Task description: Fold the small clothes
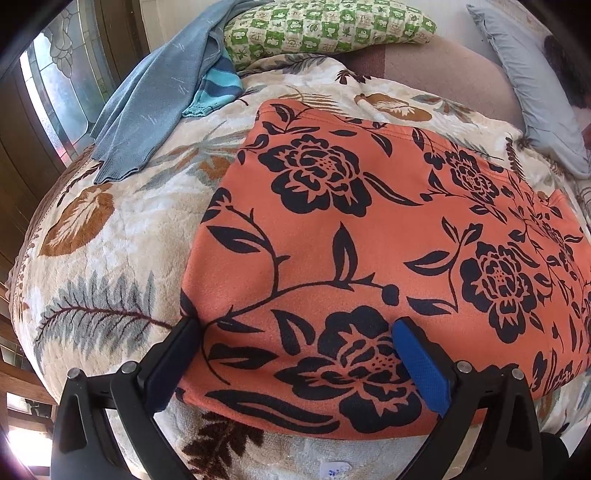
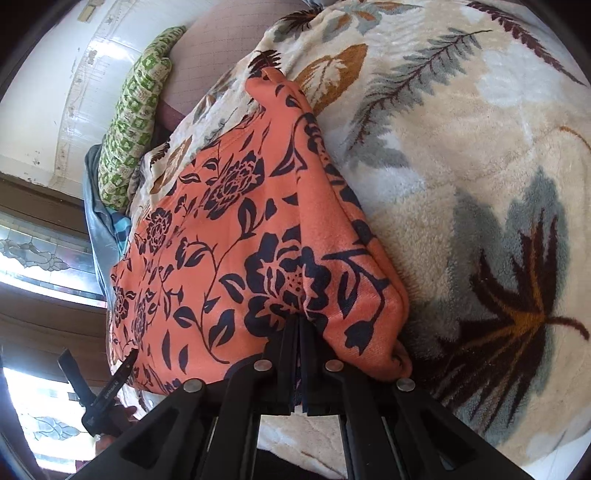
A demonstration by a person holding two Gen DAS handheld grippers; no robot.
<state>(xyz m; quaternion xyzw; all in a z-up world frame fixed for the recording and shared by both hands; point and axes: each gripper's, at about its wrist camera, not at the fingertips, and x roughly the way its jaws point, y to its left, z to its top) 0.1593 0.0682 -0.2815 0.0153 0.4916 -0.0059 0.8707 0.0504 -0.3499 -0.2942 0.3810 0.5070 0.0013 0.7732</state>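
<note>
An orange garment with black flowers (image 1: 369, 236) lies spread on a leaf-patterned blanket (image 1: 122, 236). My left gripper (image 1: 295, 332) is open, its fingers straddling the garment's near left corner; the blue pad (image 1: 421, 365) rests on the cloth. In the right wrist view the same garment (image 2: 229, 251) has its right edge lifted into a ridge. My right gripper (image 2: 298, 321) is shut on that near edge of the garment. The left gripper (image 2: 107, 391) shows at the lower left of that view.
A blue-grey garment (image 1: 147, 107) and a turquoise striped one (image 1: 218, 88) lie at the back left. A green checked pillow (image 1: 328, 26) and a grey pillow (image 1: 532, 92) sit at the back. A window and dark wood frame stand to the left.
</note>
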